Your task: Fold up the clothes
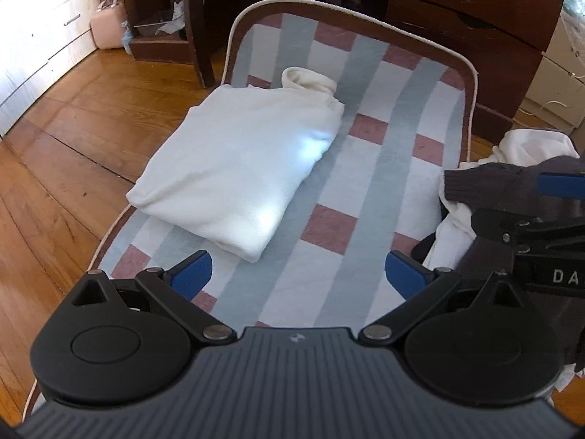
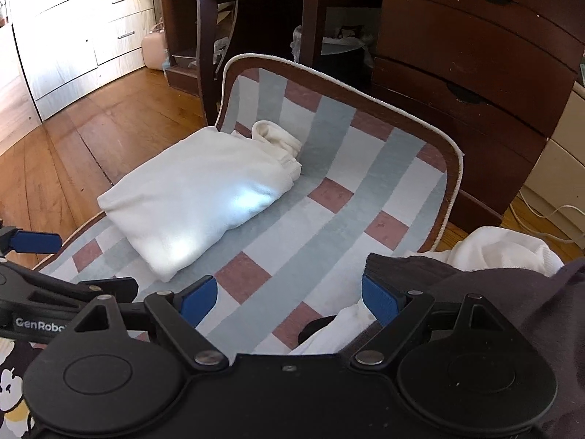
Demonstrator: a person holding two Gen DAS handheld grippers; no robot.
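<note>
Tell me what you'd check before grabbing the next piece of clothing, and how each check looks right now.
1. Left gripper empty, jaws apart: ok.
2. Right gripper empty, jaws apart: ok.
3. White folded garment lying flat on the checked mat, off to one side: ok.
4. Bare mat free for the next garment: ok.
5. Dark knit garment on the unfolded pile beside the mat, near the right gripper: ok.
6. Which dark edge is a hem or a sleeve: cannot tell.

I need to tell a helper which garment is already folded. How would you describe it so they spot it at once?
Find the checked mat on the wooden floor. On its left half lies the cream sweater, a neat rectangle. Unlike the crumpled clothes pile at the mat's right edge, it is flat and squared.
</note>
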